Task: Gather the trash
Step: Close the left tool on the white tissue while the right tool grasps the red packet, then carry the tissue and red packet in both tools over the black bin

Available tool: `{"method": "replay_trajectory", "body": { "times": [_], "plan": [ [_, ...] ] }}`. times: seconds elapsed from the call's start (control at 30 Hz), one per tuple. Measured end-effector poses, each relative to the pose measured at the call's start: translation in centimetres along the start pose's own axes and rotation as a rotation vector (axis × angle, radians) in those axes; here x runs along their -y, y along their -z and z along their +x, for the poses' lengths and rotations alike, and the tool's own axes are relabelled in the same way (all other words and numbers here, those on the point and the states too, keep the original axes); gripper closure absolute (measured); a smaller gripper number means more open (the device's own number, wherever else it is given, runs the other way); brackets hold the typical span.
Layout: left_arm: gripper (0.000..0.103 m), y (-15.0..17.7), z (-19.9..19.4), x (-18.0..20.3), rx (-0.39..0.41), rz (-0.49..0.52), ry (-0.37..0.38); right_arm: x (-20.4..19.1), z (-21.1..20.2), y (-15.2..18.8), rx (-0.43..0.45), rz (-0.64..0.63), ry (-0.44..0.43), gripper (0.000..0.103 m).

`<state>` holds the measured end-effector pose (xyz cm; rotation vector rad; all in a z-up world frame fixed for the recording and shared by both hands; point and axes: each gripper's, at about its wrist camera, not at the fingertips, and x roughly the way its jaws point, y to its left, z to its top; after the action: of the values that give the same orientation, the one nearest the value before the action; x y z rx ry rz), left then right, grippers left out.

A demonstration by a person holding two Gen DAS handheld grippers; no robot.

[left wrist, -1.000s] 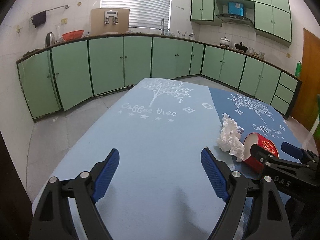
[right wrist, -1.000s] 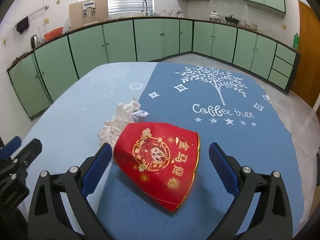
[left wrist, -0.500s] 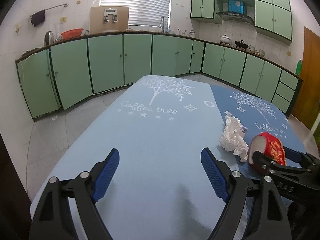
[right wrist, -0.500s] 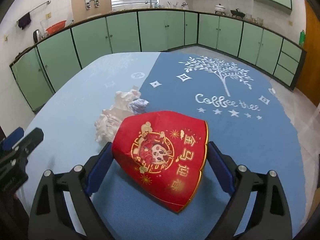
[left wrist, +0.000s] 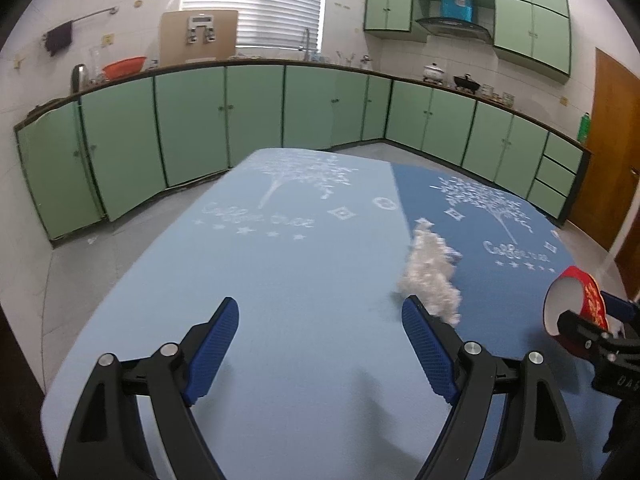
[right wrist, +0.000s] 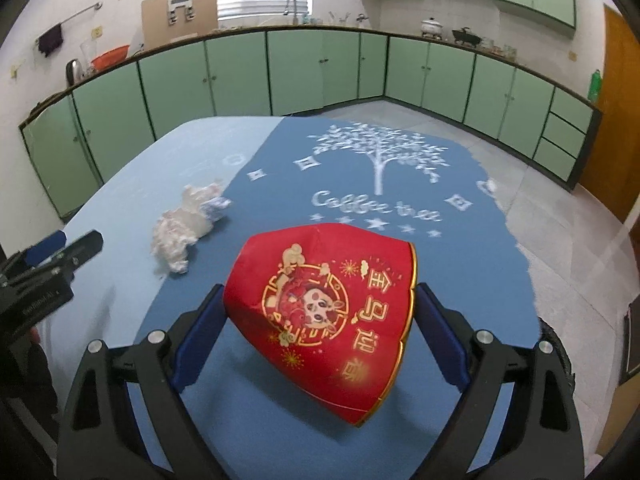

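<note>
My right gripper (right wrist: pixel 318 328) is shut on a red paper cup (right wrist: pixel 328 312) with gold print and holds it lifted off the table, lying on its side. The cup also shows in the left wrist view (left wrist: pixel 576 306), white inside facing left, with the right gripper (left wrist: pixel 600 334) around it. A crumpled white tissue (right wrist: pixel 186 228) lies on the blue tablecloth, left of the cup. In the left wrist view the tissue (left wrist: pixel 430 276) sits just beyond my right fingertip. My left gripper (left wrist: pixel 320 346) is open and empty above the light blue cloth; it also shows in the right wrist view (right wrist: pixel 60 250).
The table (left wrist: pixel 280 264) has a two-tone blue cloth with white tree print. Green kitchen cabinets (left wrist: pixel 256 116) line the walls beyond a grey tiled floor (left wrist: pixel 92 256). A brown door (left wrist: pixel 612 148) stands at the right.
My right gripper closed on the red cup and lifted it off the table. My left gripper drifted a little toward the tissue and stayed open.
</note>
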<state>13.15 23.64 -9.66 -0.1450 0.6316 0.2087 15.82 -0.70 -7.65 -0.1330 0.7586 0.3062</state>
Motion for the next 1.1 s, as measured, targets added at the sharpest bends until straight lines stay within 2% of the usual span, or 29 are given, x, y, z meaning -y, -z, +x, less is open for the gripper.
{"method": "replay_trajectory", "body": {
  "times": [0.3, 0.5, 0.57, 0.6, 0.63, 0.73, 0.83, 1.1],
  "plan": [
    [0.021, -1.1, 2.0, 4.7, -0.016, 0.046, 0.06, 2.8, -1.0, -0.3, 0.028, 0.023, 0.032, 0.014],
    [0.022, -1.6, 4.5, 6.8, -0.062, 0.066, 0.047, 4.2, -1.1, -0.4, 0.039, 0.042, 0.032, 0.014],
    [0.031, -1.6, 5.4, 7.4, -0.09, 0.073, 0.04, 4.6, -1.1, -0.4, 0.042, 0.048, 0.031, 0.014],
    [0.043, -1.5, 5.7, 7.6, -0.111, 0.074, 0.045, 4.9, -1.2, -0.4, 0.043, 0.052, 0.03, 0.014],
    [0.059, -1.5, 6.1, 7.7, -0.127, 0.07, 0.052, 5.0, -1.2, -0.3, 0.044, 0.055, 0.03, 0.014],
    [0.077, -1.6, 6.4, 7.9, -0.138, 0.049, 0.055, 5.6, -1.6, -0.3, 0.05, 0.06, 0.03, 0.014],
    [0.082, -1.7, 5.4, 8.0, -0.109, 0.044, 0.057, 6.0, -2.2, -0.3, 0.066, 0.056, 0.035, 0.014],
    [0.083, -2.8, 0.1, 10.3, -0.025, 0.078, 0.098, 7.2, -5.5, -0.7, 0.115, 0.059, 0.037, 0.014]
  ]
}}
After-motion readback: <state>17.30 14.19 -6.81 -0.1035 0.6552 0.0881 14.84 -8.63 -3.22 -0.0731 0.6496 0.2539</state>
